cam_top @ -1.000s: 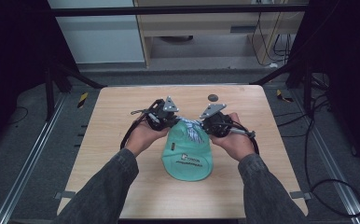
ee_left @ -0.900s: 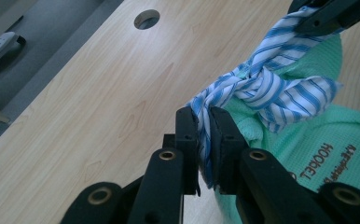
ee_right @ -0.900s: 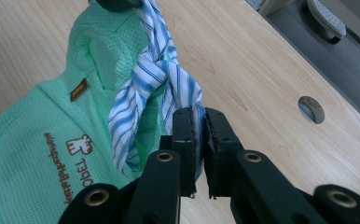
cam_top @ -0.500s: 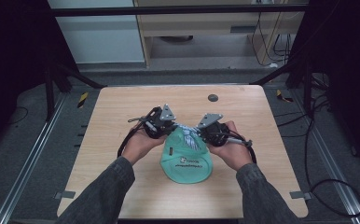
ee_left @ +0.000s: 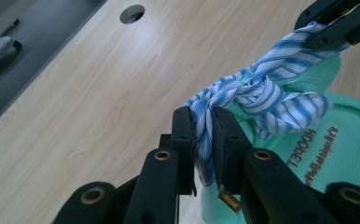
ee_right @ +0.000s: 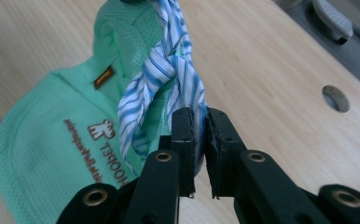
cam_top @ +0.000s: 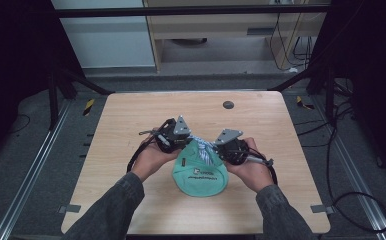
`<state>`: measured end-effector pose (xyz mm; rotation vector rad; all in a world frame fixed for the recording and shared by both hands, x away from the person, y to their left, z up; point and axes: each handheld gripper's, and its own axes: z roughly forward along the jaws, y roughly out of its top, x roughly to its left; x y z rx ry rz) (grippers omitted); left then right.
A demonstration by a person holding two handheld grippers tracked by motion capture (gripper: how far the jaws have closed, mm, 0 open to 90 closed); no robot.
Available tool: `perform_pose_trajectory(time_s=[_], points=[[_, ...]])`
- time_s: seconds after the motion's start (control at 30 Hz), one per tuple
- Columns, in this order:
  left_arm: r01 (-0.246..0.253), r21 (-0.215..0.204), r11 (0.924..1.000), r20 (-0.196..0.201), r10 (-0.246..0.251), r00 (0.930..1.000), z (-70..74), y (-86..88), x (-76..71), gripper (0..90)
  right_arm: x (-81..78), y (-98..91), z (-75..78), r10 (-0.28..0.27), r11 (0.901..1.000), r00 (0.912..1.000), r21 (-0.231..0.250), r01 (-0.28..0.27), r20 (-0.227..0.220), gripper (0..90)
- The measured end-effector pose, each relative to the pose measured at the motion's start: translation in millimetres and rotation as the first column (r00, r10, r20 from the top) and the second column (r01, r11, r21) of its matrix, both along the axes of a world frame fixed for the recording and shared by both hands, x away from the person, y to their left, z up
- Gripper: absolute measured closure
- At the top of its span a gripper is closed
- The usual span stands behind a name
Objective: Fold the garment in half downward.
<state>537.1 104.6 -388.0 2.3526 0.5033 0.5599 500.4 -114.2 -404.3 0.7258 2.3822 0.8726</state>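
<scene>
A mint-green mesh pouch (cam_top: 199,176) with brown lettering lies at the table's middle, its mouth tied by a blue-and-white striped cloth (cam_top: 204,150) in a knot. My left gripper (cam_top: 188,142) comes from the left and is shut on one tail of the striped cloth (ee_left: 262,93); its jaws have just been easing open a little, the cloth still pinched between them (ee_left: 203,116). My right gripper (cam_top: 216,152) comes from the right and is shut on the other tail (ee_right: 162,70), pinched at its tips (ee_right: 200,116). The pouch (ee_right: 52,121) sags below the knot.
The wooden table (cam_top: 126,125) has a round cable hole (cam_top: 228,105) at its far middle. Dark metal frame posts stand at the far corners, and cables lie on the floor to the right. Both forearms reach in from the near edge.
Both hands have drawn nearer to the person and lower, carrying the knotted cloth and pouch with them. Each gripper keeps hold of its tail.
</scene>
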Motion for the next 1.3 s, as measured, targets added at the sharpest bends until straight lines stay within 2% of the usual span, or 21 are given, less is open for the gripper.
perform_pose_trajectory(time_s=[0.2, 0.33, 0.47, 0.7, 0.83, 1.0, 1.13, 1.3], points=[[0.003, -0.023, 0.9997, -0.012, -0.003, 0.9999, -11.0, 7.8, -13.6, 79.4, -8.8, 0.3, -14.2, 0.024, 0.9997, 0.9996, 0.004, -0.024, -0.014, 83.0], [0.011, -0.038, 0.9992, -0.021, -0.012, 0.9997, -15.8, 11.1, -21.9, 79.4, -12.4, -0.6, -16.7, 0.041, 0.9992, 0.9991, 0.007, -0.041, -0.014, 83.3], [0.012, -0.054, 0.9985, -0.024, -0.013, 0.9996, -17.8, 14.0, -27.2, 79.3, -14.9, -1.3, -16.6, 0.044, 0.9990, 0.9990, 0.004, -0.044, -0.012, 83.3], [0.023, -0.053, 0.9983, -0.024, -0.024, 0.9994, -17.1, 16.4, -34.3, 79.1, -16.0, -1.8, -12.5, 0.048, 0.9989, 0.9988, 0.001, -0.048, -0.010, 82.6], [0.034, -0.054, 0.9979, -0.028, -0.036, 0.9990, -17.3, 17.7, -38.1, 81.2, -17.2, -0.5, -9.5, 0.068, 0.9971, 0.9977, -0.033, -0.068, -0.009, 82.9], [0.035, -0.057, 0.9978, -0.027, -0.037, 0.9989, -15.7, 19.1, -41.3, 82.8, -19.0, 1.1, -2.7, 0.075, 0.9961, 0.9972, -0.045, -0.075, -0.001, 82.8], [0.043, -0.062, 0.9971, -0.036, -0.046, 0.9983, -16.5, 20.3, -45.1, 83.1, -22.3, 1.9, -0.4, 0.083, 0.9949, 0.9965, -0.056, -0.083, -0.001, 82.6], [0.052, -0.072, 0.9961, -0.063, -0.057, 0.9964, -23.3, 24.1, -51.7, 83.1, -29.0, 2.6, -4.7, 0.102, 0.9929, 0.9947, -0.061, -0.103, -0.010, 82.4]])
